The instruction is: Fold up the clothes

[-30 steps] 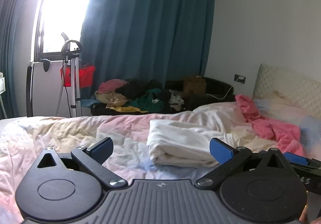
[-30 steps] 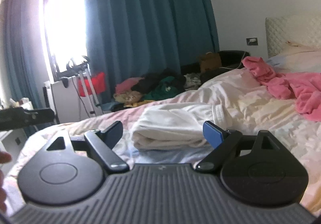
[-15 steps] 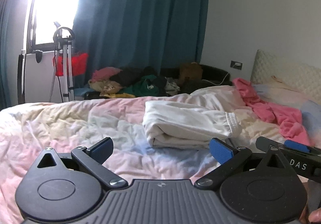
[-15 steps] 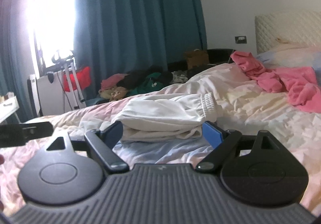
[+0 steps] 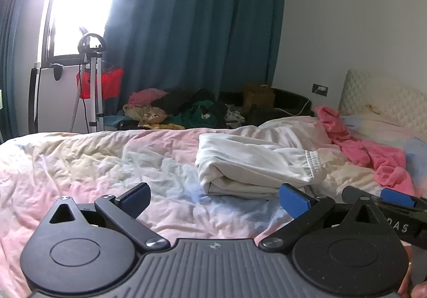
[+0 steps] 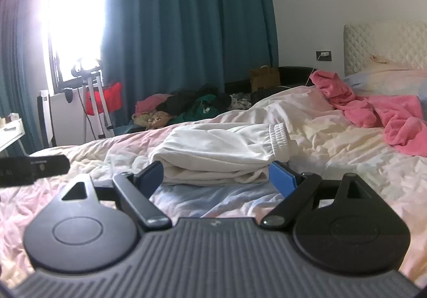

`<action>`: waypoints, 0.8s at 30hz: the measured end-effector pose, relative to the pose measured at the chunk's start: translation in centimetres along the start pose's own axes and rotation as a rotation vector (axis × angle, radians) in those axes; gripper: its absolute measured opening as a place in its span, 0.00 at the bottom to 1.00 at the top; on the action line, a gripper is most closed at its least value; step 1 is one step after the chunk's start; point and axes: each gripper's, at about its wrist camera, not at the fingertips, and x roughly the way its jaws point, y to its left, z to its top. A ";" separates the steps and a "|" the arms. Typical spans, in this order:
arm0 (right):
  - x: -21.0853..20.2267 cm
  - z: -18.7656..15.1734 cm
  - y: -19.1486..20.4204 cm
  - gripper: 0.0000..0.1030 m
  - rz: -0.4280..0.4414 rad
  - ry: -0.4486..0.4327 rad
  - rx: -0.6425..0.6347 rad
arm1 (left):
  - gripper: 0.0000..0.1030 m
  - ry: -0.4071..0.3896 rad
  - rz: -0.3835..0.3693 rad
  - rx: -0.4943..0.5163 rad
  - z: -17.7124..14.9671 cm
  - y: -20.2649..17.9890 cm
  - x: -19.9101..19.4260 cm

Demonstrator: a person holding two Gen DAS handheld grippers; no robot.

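Observation:
A folded white garment (image 5: 253, 167) with an elastic cuff lies on the pastel bedspread (image 5: 93, 161) in the left wrist view, just beyond and right of my open left gripper (image 5: 214, 197). The right wrist view shows the same white garment (image 6: 221, 153) directly ahead of my open right gripper (image 6: 216, 176), whose blue pads sit close to its near edge with nothing between them. A crumpled pink garment (image 6: 381, 113) lies at the right toward the headboard; the pink garment (image 5: 368, 153) also shows at the right of the left view. The other gripper's tip (image 5: 395, 199) pokes in at right.
A heap of mixed clothes (image 5: 186, 111) sits beyond the far bed edge under a blue curtain (image 5: 192, 39). A tripod stand (image 5: 90, 84) and red item stand by the bright window. A quilted headboard (image 6: 384, 47) is at right. The pastel bedspread (image 6: 360, 164) spreads rumpled around the garments.
Both grippers have come nearer and lower toward the folded white garment, which now looks larger and closer in both views. Both stayed open and empty.

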 end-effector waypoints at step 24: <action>0.0 -0.1 0.4 0.85 0.010 0.014 -0.010 | 1.00 -0.011 0.034 0.000 0.1 0.2 -0.6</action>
